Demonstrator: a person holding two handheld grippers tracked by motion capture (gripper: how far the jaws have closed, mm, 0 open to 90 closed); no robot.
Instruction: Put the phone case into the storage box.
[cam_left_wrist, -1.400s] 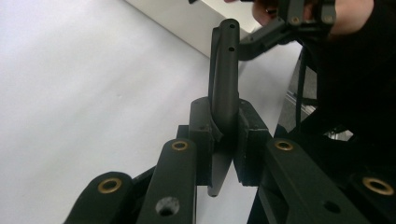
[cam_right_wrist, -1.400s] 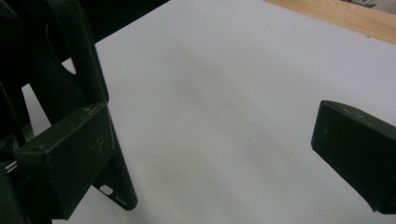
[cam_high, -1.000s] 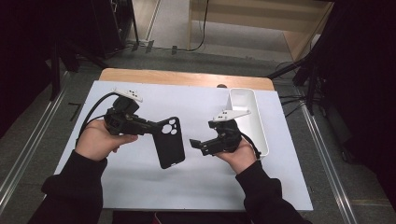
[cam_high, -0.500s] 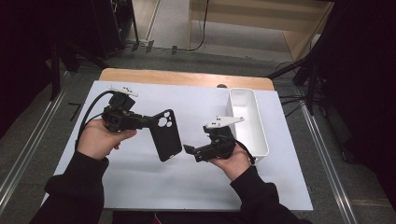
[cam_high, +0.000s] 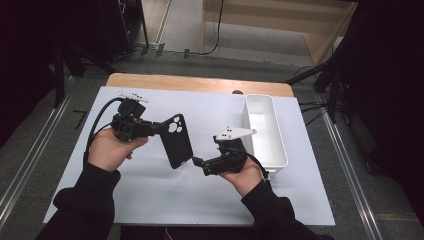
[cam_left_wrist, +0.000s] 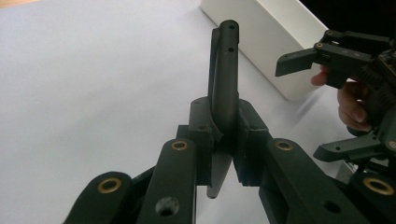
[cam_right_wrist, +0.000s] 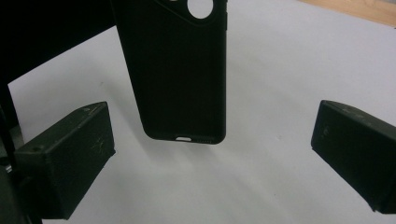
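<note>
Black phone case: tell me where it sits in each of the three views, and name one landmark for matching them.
High view: the black phone case is at centre left, clamped by the left hand-held gripper.
Left gripper view: edge-on at centre, rising between the jaws.
Right gripper view: upper centre, broad back facing the camera, beyond the open jaws.
Shared landmark: the white table sheet.
</note>
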